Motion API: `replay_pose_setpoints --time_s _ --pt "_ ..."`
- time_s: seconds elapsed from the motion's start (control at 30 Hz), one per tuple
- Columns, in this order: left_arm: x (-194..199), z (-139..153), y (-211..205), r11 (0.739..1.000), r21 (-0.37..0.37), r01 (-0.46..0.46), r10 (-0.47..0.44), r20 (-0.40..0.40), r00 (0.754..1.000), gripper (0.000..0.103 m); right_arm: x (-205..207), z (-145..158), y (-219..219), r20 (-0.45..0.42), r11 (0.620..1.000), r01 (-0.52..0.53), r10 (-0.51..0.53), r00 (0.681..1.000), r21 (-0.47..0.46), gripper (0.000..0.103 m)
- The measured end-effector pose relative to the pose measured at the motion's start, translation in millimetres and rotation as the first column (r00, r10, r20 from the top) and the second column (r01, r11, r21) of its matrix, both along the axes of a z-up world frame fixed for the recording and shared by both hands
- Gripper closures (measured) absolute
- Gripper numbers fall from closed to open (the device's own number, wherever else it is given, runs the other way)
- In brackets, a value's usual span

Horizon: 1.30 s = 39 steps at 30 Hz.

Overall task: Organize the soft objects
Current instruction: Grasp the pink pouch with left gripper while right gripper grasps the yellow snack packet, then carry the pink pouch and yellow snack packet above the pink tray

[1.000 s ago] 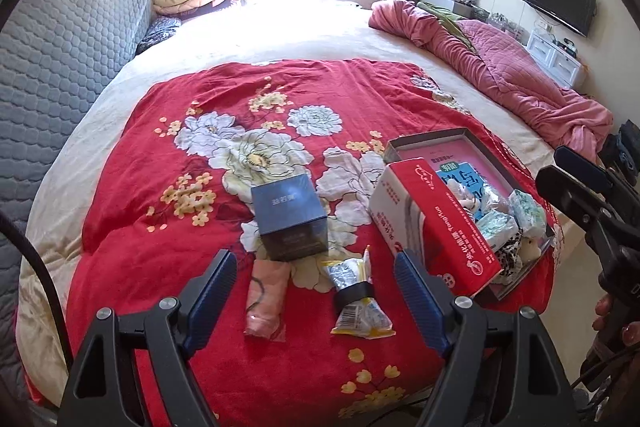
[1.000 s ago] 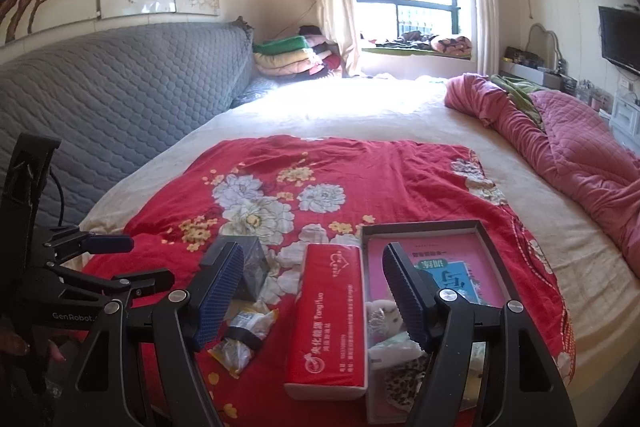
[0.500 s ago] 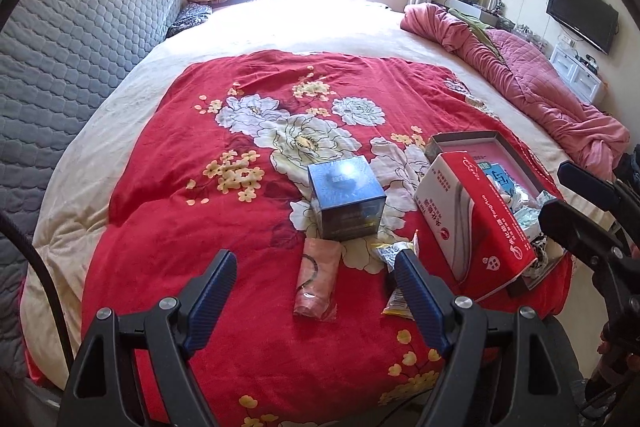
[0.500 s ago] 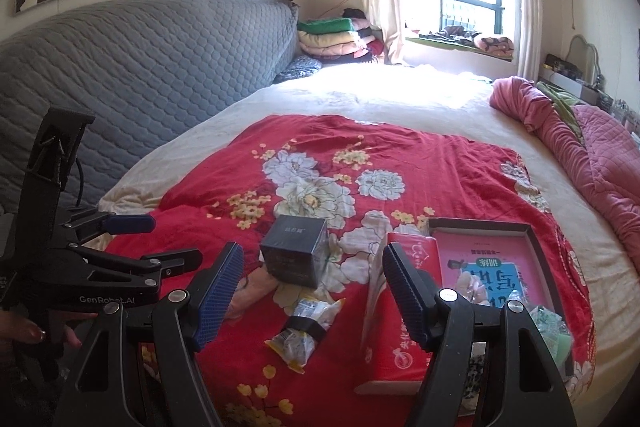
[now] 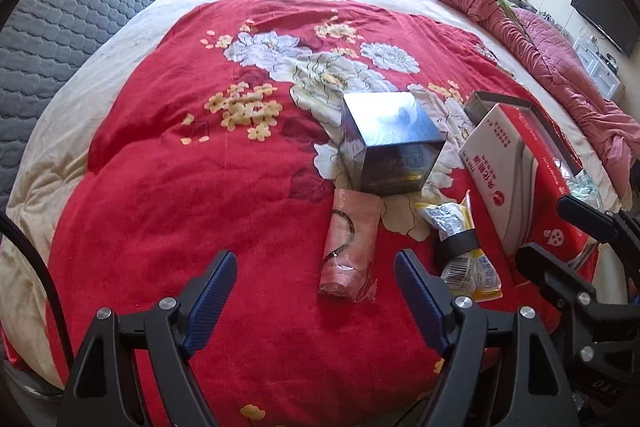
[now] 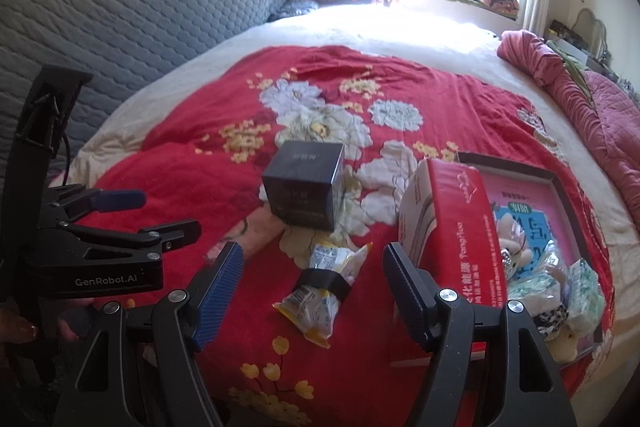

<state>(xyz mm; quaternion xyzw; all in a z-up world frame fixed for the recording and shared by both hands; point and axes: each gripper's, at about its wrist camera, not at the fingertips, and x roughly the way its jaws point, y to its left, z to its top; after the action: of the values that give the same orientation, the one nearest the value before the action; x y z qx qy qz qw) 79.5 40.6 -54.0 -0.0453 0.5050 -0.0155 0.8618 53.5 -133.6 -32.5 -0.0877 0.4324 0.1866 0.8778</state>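
Left wrist view: my left gripper (image 5: pixel 314 287) hangs wide open and empty over the red quilt (image 5: pixel 180 187), the pink pouch (image 5: pixel 350 247) lying at 12 o'clock between its fingers. At 1 o'clock sits the dark box (image 5: pixel 390 143). My right gripper (image 6: pixel 312 279) gapes empty too, the yellow packet (image 6: pixel 320 291) lying between its fingers; the tissue box (image 6: pixel 456 227) stands at 2 o'clock.
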Motion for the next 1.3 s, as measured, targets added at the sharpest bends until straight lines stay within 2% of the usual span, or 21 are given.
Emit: replay_pose_setpoints --time_s 0.1,0.17,0.27,0.33,0.43,0.5,0.6,0.63,0.67,0.7,0.73,0.77,0.83,0.9,1.0,1.1,1.2,1.3 --pt "14.4 -24.0 -1.5 0.999 -0.023 0.023 -0.024 -0.054 0.998 0.023 10.1 -26.4 10.6 -0.032 0.996 0.024 -0.027 0.999 -0.085 0.029" --pt "22.3 -35.4 -3.8 0.998 -0.041 0.045 -0.048 -0.075 0.996 0.023 16.6 -42.2 14.7 -0.053 0.993 0.029 -0.035 0.998 -0.119 0.029" --pt "31.7 -49.3 -5.9 0.998 -0.026 0.06 -0.062 -0.103 0.993 0.023 25.9 -61.1 18.5 -0.097 0.989 0.042 -0.056 0.994 -0.142 0.029" --pt "36.6 -58.3 -5.5 0.997 -0.036 0.067 -0.071 -0.124 0.99 0.023 27.4 -68.0 25.5 -0.065 0.98 0.031 -0.045 0.997 -0.197 0.029" --pt "42.4 -66.9 -7.3 0.996 -0.022 0.092 -0.094 -0.139 0.986 0.023 33.4 -80.3 34.6 -0.087 0.976 -0.001 -0.019 0.996 -0.22 0.029" --pt "45.5 -69.3 -9.9 0.994 -0.009 0.11 -0.111 -0.135 0.985 0.022 36.7 -91.3 40.1 -0.101 0.967 -0.013 -0.013 0.995 -0.255 0.033" --pt "49.3 -72.4 -12.8 0.992 0.005 0.125 -0.124 -0.128 0.984 0.022 39.0 -100.0 41.1 -0.105 0.969 -0.022 -0.003 0.995 -0.246 0.041" --pt "50.6 -73.5 -14.9 0.992 0.013 0.126 -0.123 -0.125 0.984 0.022 39.6 -101.1 41.2 -0.093 0.968 -0.03 0.007 0.996 -0.249 0.048" --pt "51.6 -74.0 -17.3 0.991 0.024 0.128 -0.124 -0.121 0.985 0.022 40.5 -102.7 41.6 -0.091 0.965 -0.048 0.025 0.996 -0.257 0.062" --pt "52.0 -74.6 -20.3 0.991 0.044 0.127 -0.121 -0.112 0.986 0.023 39.8 -102.5 41.5 -0.086 0.962 -0.062 0.04 0.995 -0.265 0.062" --pt "52.4 -74.7 -22.6 0.991 0.053 0.126 -0.12 -0.107 0.987 0.024 38.1 -99.8 40.2 -0.076 0.962 -0.066 0.047 0.996 -0.264 0.062" --pt "51.7 -74.8 -25.3 0.99 0.06 0.129 -0.123 -0.095 0.988 0.03 35.9 -96.5 38.7 -0.065 0.964 -0.07 0.055 0.996 -0.257 0.063" --pt "50.6 -74.1 -28.4 0.989 0.068 0.133 -0.128 -0.076 0.989 0.048 32.0 -91.4 34.6 -0.037 0.968 -0.073 0.066 0.997 -0.241 0.063" --pt "49.4 -70.3 -27.3 0.99 0.032 0.138 -0.136 -0.064 0.989 0.074 30.5 -82.7 26.8 -0.024 0.979 -0.066 0.063 0.998 -0.192 0.063" --pt "48.4 -64.9 -17.4 0.991 -0.061 0.116 -0.12 -0.061 0.991 0.08 27.4 -63.4 12.5 -0.004 0.994 -0.046 0.046 0.999 -0.101 0.064" --pt "40.8 -48.9 -11.9 0.987 -0.13 0.093 -0.098 -0.031 0.995 0.08 21.0 -36.2 -1.5 0.057 0.999 -0.041 0.043 0.997 -0.025 0.064" --pt "27.8 -21.3 -16.9 0.986 -0.138 0.095 -0.091 0.03 0.995 0.08 17.9 -9.8 -21.5 0.089 0.997 -0.008 0.001 0.996 0.072 0.064" --pt "17.9 10.6 -33.5 0.981 -0.142 0.134 -0.122 0.087 0.989 0.08 18.4 13.5 -43.6 0.128 0.991 0.032 -0.049 0.991 0.127 0.064"
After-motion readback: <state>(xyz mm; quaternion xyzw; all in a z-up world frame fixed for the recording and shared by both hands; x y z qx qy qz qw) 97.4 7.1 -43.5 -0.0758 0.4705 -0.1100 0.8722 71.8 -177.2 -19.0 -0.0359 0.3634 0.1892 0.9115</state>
